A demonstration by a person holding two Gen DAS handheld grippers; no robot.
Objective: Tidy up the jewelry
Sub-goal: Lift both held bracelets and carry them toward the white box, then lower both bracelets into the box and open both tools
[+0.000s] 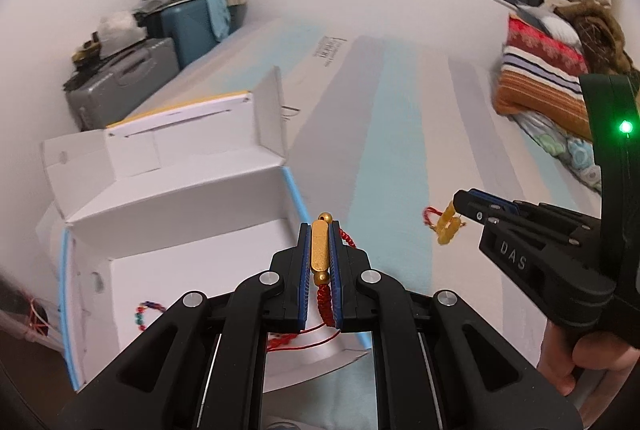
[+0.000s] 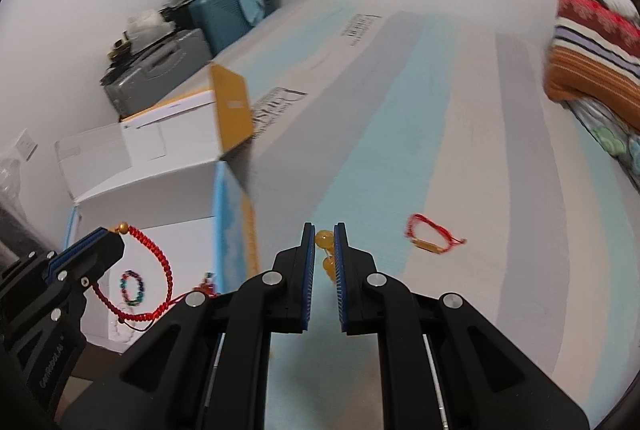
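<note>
Red cord bracelet (image 1: 321,257) with its gold bar sits pinched in my left gripper (image 1: 320,230) above the white box (image 1: 192,198), where a beaded bracelet (image 1: 149,313) lies inside. My right gripper (image 2: 325,232) clamps yellow beads (image 2: 324,239). Another red bracelet (image 2: 432,236) lies on the striped bed (image 2: 480,158), well apart from the box
</note>
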